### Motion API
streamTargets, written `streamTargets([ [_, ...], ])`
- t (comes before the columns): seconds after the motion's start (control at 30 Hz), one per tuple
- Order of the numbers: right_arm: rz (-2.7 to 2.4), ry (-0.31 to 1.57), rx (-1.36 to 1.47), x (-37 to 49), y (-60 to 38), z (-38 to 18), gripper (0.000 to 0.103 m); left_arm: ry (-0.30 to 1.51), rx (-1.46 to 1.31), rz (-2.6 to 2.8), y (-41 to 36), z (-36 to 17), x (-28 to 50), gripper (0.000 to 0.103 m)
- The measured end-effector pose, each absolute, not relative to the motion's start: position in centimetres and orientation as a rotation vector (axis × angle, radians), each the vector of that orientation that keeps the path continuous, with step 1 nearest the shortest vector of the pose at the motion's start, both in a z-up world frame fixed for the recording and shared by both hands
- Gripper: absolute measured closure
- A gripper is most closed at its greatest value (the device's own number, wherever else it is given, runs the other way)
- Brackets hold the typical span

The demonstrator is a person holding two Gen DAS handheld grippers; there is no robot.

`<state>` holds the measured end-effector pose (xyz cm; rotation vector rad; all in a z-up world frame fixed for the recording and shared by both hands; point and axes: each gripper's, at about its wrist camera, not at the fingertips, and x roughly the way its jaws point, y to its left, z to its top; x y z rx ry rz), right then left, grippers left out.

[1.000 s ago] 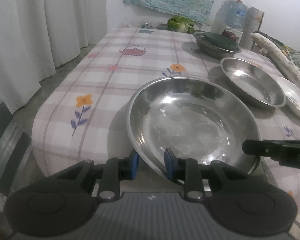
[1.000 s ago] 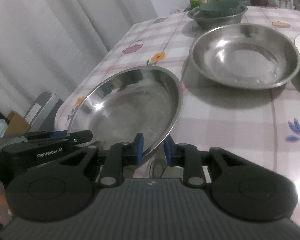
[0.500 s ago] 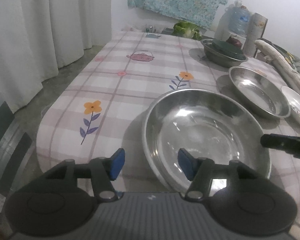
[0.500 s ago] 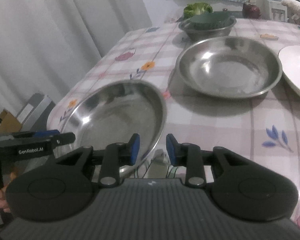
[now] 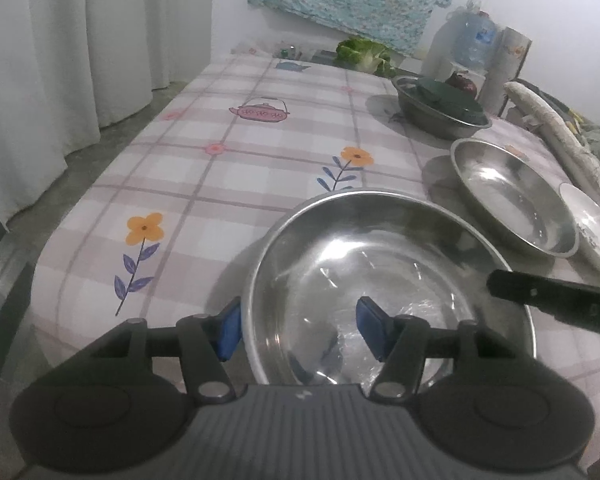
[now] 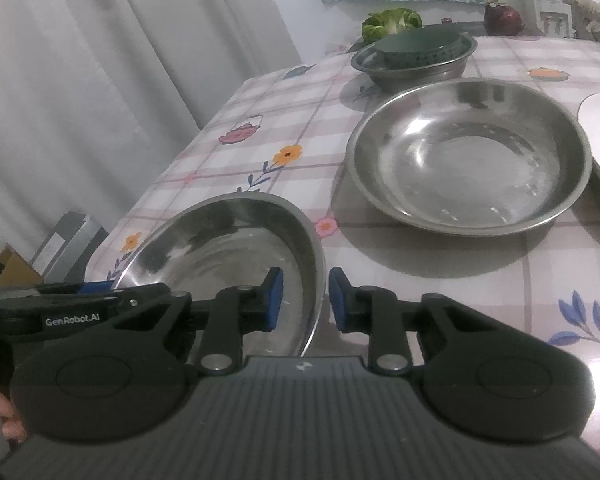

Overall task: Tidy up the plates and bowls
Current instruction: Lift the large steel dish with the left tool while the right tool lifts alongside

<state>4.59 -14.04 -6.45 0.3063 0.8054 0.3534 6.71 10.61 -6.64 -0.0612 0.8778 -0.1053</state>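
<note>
A large steel bowl (image 5: 380,264) rests on the checked tablecloth near the table's front edge; it also shows in the right wrist view (image 6: 228,240). My left gripper (image 5: 298,330) is open, its jaws either side of the bowl's near rim without pinching it. My right gripper (image 6: 302,300) is open a little, its jaws straddling the bowl's right rim. A second steel bowl (image 5: 512,196) sits behind it, also in the right wrist view (image 6: 468,156). A white plate (image 5: 592,226) lies to its right.
A smaller steel bowl holding a dark green lid (image 5: 440,106) stands further back. Green vegetables (image 5: 364,54), a water bottle (image 5: 468,40) and a rolled cloth (image 5: 556,132) are at the far end. Curtains (image 5: 60,60) hang on the left.
Both grippers let go of the big bowl's rim and opened, the left wide and the right slightly. The bowl now rests on the table.
</note>
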Motion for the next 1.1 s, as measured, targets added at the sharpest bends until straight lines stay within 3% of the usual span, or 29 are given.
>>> streamTargets([
  [0.3, 0.312, 0.788, 0.295, 3.7, -15.4, -6.0, 0.081, 0.869, -0.049, -0.173, 8.8, -5.7, 5.2, 0.043],
  [0.83, 0.279, 0.821, 0.301, 2.2, -16.5, -7.8, 0.082, 0.894, 0.042, -0.139, 7.2, -7.4, 5.3, 0.053],
  [1.1, 0.275, 0.807, 0.246, 2.2, -15.4, -7.7, 0.085, 0.884, 0.078, -0.126, 6.6, -7.7, 5.4, 0.052],
])
